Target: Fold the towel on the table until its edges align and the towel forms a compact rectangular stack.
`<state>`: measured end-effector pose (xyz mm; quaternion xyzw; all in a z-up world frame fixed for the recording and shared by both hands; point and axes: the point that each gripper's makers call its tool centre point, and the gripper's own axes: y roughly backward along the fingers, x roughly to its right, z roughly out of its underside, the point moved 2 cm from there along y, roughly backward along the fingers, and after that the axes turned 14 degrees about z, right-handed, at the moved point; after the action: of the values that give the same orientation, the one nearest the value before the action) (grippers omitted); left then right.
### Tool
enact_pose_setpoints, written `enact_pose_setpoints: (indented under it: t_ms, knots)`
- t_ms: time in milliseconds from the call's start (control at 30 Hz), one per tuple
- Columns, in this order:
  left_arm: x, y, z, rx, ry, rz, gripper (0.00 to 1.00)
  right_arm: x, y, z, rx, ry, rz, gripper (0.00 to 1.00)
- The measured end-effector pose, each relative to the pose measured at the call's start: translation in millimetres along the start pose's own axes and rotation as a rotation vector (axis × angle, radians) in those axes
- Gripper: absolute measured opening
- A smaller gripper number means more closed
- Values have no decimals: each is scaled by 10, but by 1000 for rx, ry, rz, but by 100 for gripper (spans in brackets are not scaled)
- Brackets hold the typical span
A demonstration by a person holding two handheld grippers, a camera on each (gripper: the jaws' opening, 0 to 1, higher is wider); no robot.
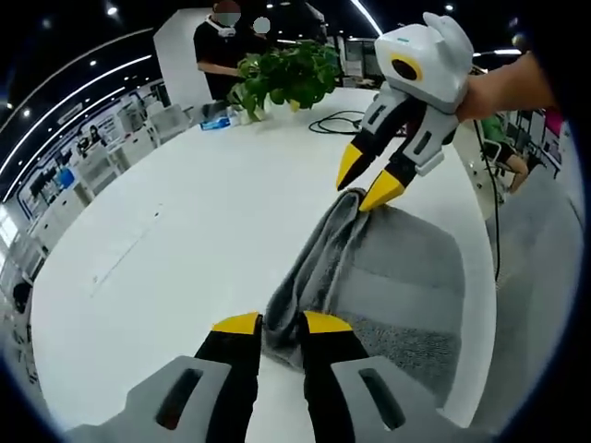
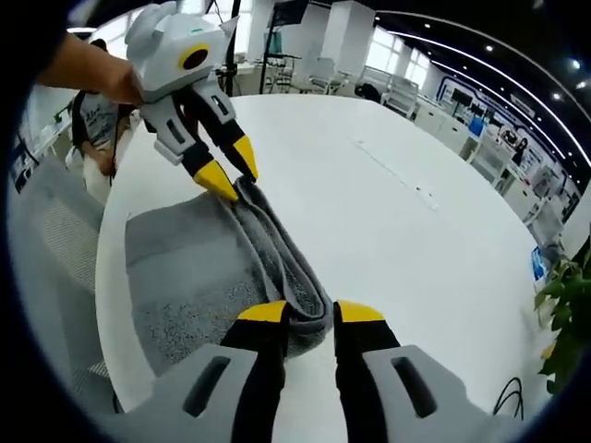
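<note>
A grey towel (image 1: 406,277) lies on the white table (image 1: 185,231) close to its edge, with one long side gathered into a raised ridge. My left gripper (image 1: 282,323) is shut on the near end of that ridge. At the far end, my right gripper (image 1: 362,189), held by a hand, pinches the other corner. In the right gripper view the same towel (image 2: 175,277) runs from my right gripper (image 2: 311,312), shut on its near end, up to my left gripper (image 2: 235,180) at the far corner. The towel's flat part rests on the table (image 2: 388,185).
A potted plant (image 1: 286,74) and a black cable (image 1: 337,120) sit at the table's far side, with a person (image 1: 222,46) standing behind. The table edge (image 1: 480,277) runs just beside the towel. Plant leaves (image 2: 568,314) and a cable (image 2: 508,397) also appear in the right gripper view.
</note>
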<state>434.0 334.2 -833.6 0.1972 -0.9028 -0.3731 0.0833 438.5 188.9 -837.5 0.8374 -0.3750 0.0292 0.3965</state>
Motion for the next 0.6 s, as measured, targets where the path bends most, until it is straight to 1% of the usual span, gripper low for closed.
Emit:
enact_pose_setpoints:
  t_ms: [67,167,233,300,433,500,533,600]
  knots:
    - [1,33,-20,10,1,-4,17,21,21,-16,7,-5,4,18]
    - [0,66,-36,23,-5,-12,17,30,71,-63,38,-3,4,19]
    - [9,83,-49,32,-6,-13,17,-14,143,-118,62,-13,-10,19]
    - [38,97,-75,51,-5,-5,17,-73,193,-155,85,-4,-30,21]
    - [146,88,-63,58,7,41,17,-217,223,-152,116,6,-84,28]
    - [238,89,-67,73,21,76,17,-283,246,-133,126,-8,-117,31]
    - [281,87,-58,77,24,89,17,-291,247,-127,129,-7,-122,32]
    - [356,64,-23,67,30,118,19,-362,282,-100,140,-3,-148,36]
